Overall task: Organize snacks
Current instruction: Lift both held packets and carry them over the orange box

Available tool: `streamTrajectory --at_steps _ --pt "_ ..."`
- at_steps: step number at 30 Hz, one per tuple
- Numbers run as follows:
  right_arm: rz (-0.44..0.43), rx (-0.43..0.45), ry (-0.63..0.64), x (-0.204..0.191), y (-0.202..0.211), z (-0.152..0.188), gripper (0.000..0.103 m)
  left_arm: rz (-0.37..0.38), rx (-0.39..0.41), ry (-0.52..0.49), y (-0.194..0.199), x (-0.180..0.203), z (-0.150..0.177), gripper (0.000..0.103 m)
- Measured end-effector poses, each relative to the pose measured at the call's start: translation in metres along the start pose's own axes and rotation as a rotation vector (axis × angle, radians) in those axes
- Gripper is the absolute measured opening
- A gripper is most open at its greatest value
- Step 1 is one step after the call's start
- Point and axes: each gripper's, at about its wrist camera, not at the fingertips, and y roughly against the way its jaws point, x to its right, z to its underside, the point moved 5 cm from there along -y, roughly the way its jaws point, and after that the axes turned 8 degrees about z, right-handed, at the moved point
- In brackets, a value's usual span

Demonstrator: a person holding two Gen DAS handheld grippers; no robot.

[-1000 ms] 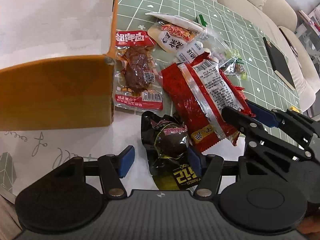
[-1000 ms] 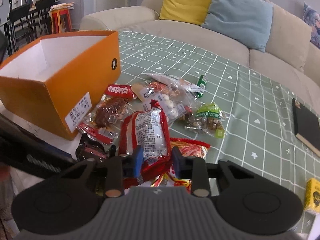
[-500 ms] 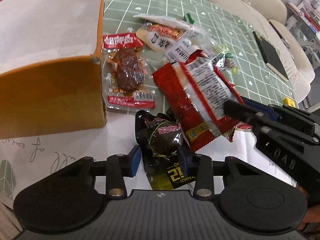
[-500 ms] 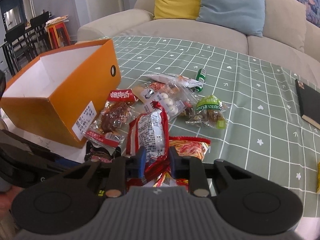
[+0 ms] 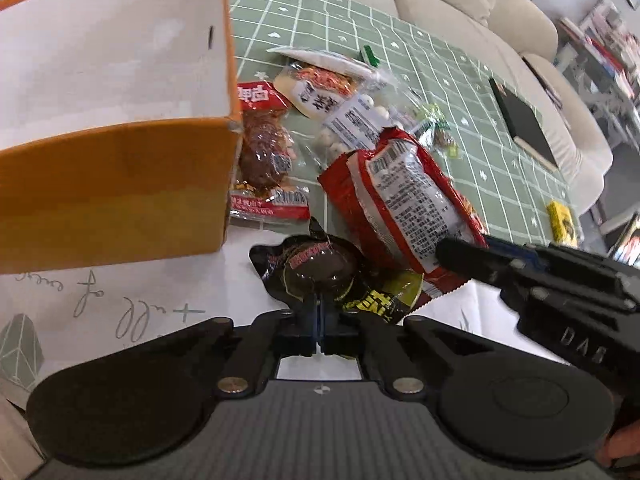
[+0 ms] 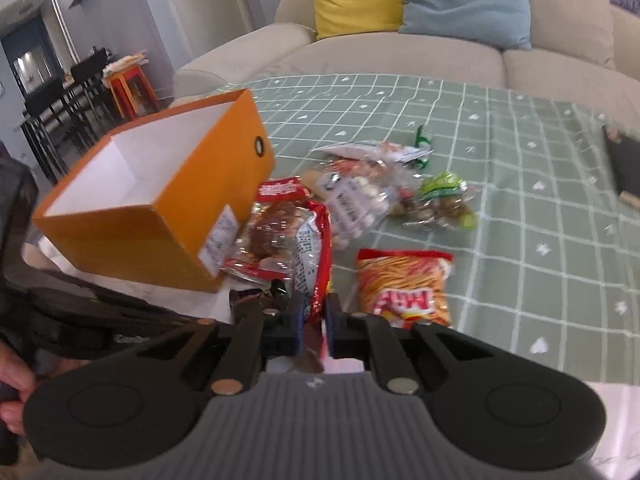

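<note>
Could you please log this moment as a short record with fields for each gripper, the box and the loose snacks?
left gripper: shut on black foil snack pouch
right gripper: shut on red plastic snack bag
orange cardboard box: open, nothing visible inside
loose on the table: orange-red chip bag, green-labelled clear nut packet

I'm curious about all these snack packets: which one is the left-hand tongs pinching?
The black packet with the dark round egg-like snack inside, nearest the camera. The left tongs are shut on its edge; the right tongs hold the red packet.
</note>
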Motion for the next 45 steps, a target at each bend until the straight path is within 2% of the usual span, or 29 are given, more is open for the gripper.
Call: streamTrajectory --at_steps 2,4,5,8,10,12,13,18,22,24,26,30,32,37,45 --pt "0.009 -0.004 0.010 -0.002 -0.006 -0.001 0.032 0.008 0.013 0.013 0.002 -0.001 -0.003 0.004" --pt "0.018 -0.008 0.019 -0.002 -0.013 -0.003 0.034 0.004 0.023 0.037 0.003 -0.003 -0.005 0.019" --pt "0.020 -0.006 0.021 -0.002 -0.016 -0.004 0.035 0.000 0.027 0.048 0.003 -0.004 -0.005 0.031" --pt "0.012 0.004 0.012 -0.002 -0.022 -0.008 0.035 0.001 0.037 0.103 0.003 -0.009 -0.008 0.050" --pt "-0.001 0.013 -0.006 0.000 -0.024 -0.010 0.034 0.011 0.041 0.161 0.002 -0.013 -0.010 0.056" --pt "0.000 0.017 -0.013 0.002 -0.026 -0.011 0.021 0.003 0.047 0.201 -0.001 -0.016 -0.013 0.067" --pt "-0.002 0.015 -0.012 0.002 -0.026 -0.012 0.013 -0.007 0.050 0.217 -0.003 -0.016 -0.013 0.068" --pt "-0.005 -0.001 -0.014 0.004 -0.026 -0.010 0.012 -0.072 0.047 0.214 -0.018 -0.014 -0.014 0.068" --pt "-0.008 -0.005 -0.034 0.007 -0.028 -0.009 0.012 -0.112 0.049 0.140 -0.025 -0.007 -0.011 0.072" --pt "-0.014 -0.006 -0.046 0.008 -0.029 -0.008 0.016 -0.124 0.052 0.107 -0.026 -0.004 -0.011 0.072" --pt "-0.014 -0.011 -0.063 0.011 -0.032 -0.008 0.016 -0.122 0.054 0.077 -0.027 -0.001 -0.009 0.068" --pt "-0.034 -0.025 -0.123 0.018 -0.036 -0.008 0.016 -0.123 0.054 0.028 -0.028 0.004 -0.007 0.067" --pt "-0.048 -0.024 -0.138 0.019 -0.037 -0.008 0.013 -0.117 0.056 0.003 -0.028 0.006 -0.006 0.066" --pt "-0.031 0.017 -0.034 0.001 -0.028 -0.009 0.009 -0.112 0.046 -0.045 -0.026 0.009 -0.001 0.064" --pt "0.004 0.054 0.013 -0.007 -0.009 -0.008 0.008 -0.068 0.069 -0.036 0.001 0.009 0.002 0.064"
